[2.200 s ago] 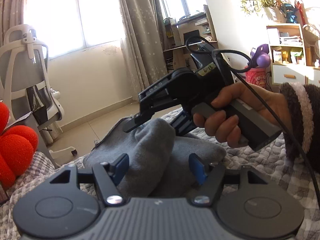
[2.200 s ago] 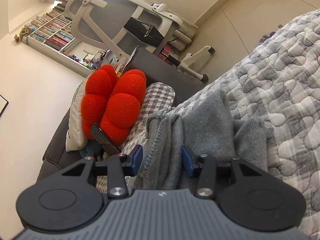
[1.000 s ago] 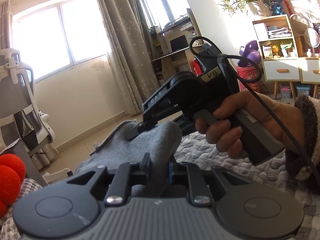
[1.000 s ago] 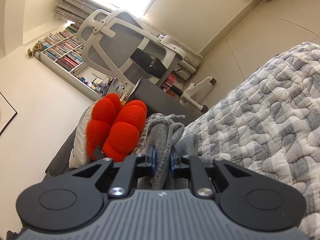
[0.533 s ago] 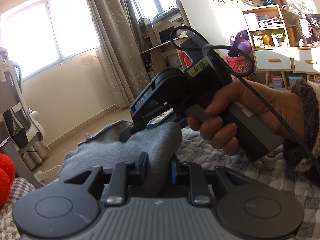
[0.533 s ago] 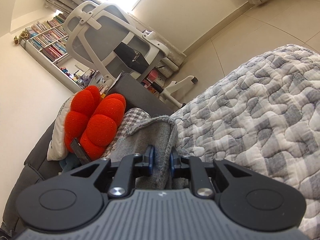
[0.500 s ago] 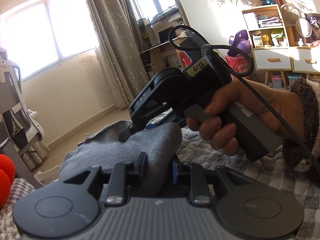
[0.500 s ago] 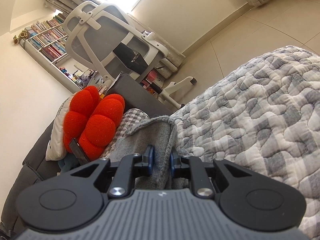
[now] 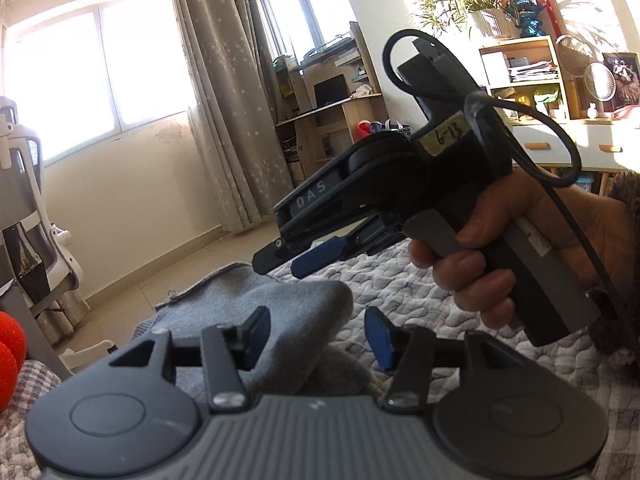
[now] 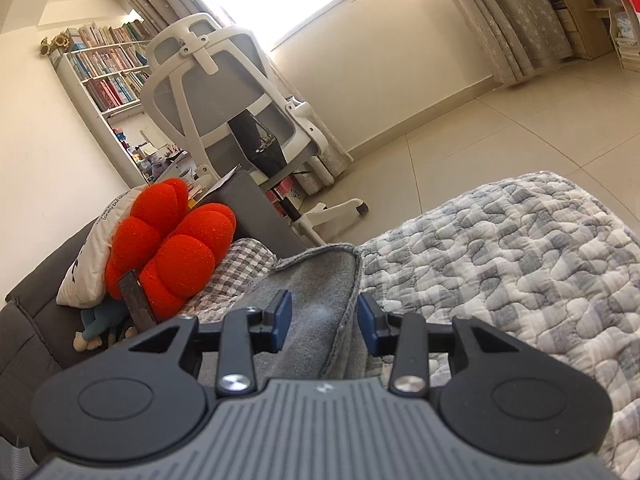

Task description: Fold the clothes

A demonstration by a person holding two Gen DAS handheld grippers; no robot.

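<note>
A grey knitted garment [image 9: 304, 312] lies in a folded heap on the grey-and-white quilt [image 9: 404, 280]. My left gripper [image 9: 316, 338] has its jaws opening, with a hump of the garment between them; the fabric leans by the left pad and the right pad stands clear. In the left wrist view a hand [image 9: 476, 268] holds my right gripper [image 9: 290, 260] just above and beyond that hump. The right wrist view shows the right gripper [image 10: 325, 320] with jaws opening either side of the garment's [image 10: 320, 280] hemmed edge, pads no longer pinching it.
A red lobed cushion [image 10: 176, 248] and a white pillow sit on the dark sofa to the left. A white office chair [image 10: 240, 92] stands on the tiled floor beyond the quilt's [image 10: 500, 260] edge. Bookshelves, curtains and a wooden shelf unit line the walls.
Both grippers were pinched on the grey garment and now have their jaws apart. The right gripper has lifted off the fabric and rolled toward level. The garment has slumped lower.
</note>
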